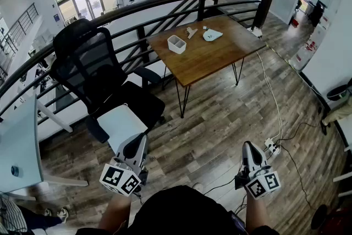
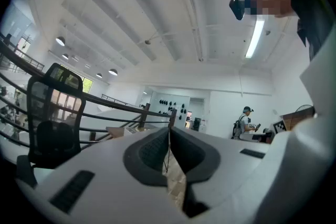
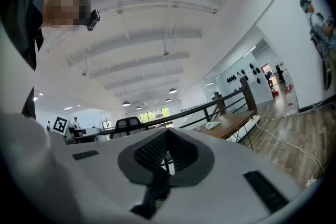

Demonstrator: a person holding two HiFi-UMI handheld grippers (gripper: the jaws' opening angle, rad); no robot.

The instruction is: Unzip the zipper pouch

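Left gripper [image 1: 141,140], right gripper [image 1: 248,147]: closed | zipper pouch [image 1: 212,35]: far off, on table [image 1: 212,60]

Office mezzanine, swivel chair [image 1: 83,58], wooden desk [image 1: 212,60], black railing [image 1: 165,1]

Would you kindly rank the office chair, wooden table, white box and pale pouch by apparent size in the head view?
Largest: office chair, though nearer the camera
wooden table
then white box and pale pouch, too alike to rank
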